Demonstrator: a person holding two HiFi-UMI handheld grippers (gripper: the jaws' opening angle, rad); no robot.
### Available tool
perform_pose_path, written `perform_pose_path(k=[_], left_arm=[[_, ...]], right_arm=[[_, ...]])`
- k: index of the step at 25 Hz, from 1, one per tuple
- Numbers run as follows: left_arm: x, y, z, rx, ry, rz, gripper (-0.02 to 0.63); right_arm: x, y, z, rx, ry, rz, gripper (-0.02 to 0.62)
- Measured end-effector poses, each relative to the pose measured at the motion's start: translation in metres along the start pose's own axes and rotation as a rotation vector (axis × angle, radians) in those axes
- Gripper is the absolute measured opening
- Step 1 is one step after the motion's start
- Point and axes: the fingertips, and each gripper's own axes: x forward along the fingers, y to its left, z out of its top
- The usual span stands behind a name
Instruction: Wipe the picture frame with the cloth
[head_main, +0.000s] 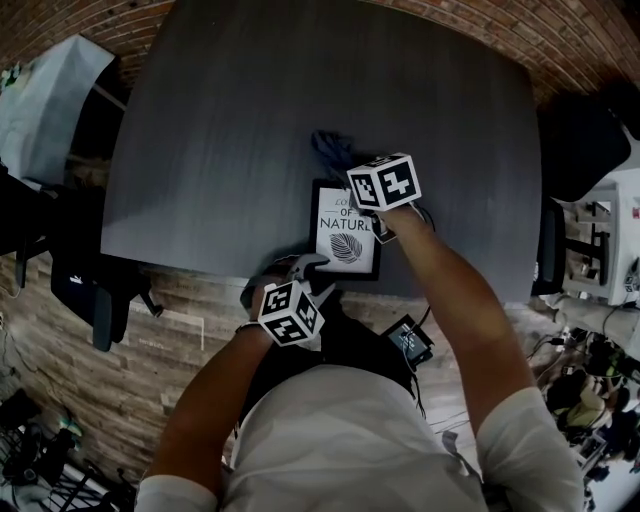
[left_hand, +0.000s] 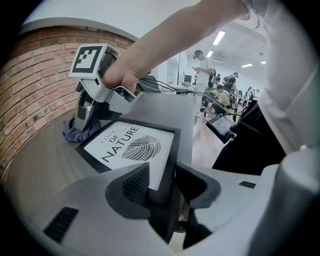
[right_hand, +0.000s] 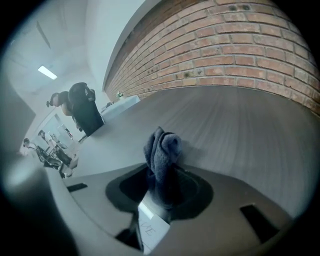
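A black picture frame (head_main: 345, 240) with a white leaf print lies flat at the near edge of the dark grey table (head_main: 220, 150). My left gripper (head_main: 305, 266) is shut on the frame's near edge, and the left gripper view shows the black rim (left_hand: 167, 165) pinched between the jaws of the left gripper (left_hand: 162, 189). The dark blue cloth (head_main: 332, 148) sits bunched just past the frame's far edge. My right gripper (head_main: 350, 168) is over that far edge, shut on the cloth (right_hand: 162, 155), which stands up between the jaws of the right gripper (right_hand: 162, 189). A white corner of the print (right_hand: 152, 227) shows below it.
A black office chair (head_main: 590, 140) stands to the right of the table, and another chair (head_main: 95, 290) to the left. A small screen device (head_main: 412, 340) hangs near my waist. Several people (left_hand: 202, 65) stand in the bright room beyond. A brick wall (right_hand: 240, 45) runs behind the table.
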Motion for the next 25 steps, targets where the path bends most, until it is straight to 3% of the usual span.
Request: perform_pose_path(k=[25], left_arm=[[0.003,0.001,-0.002,-0.003,0.022,-0.001,0.173]], right_arm=[[-0.076,-0.090,-0.048,0.003,-0.001,-0.259,0.114]])
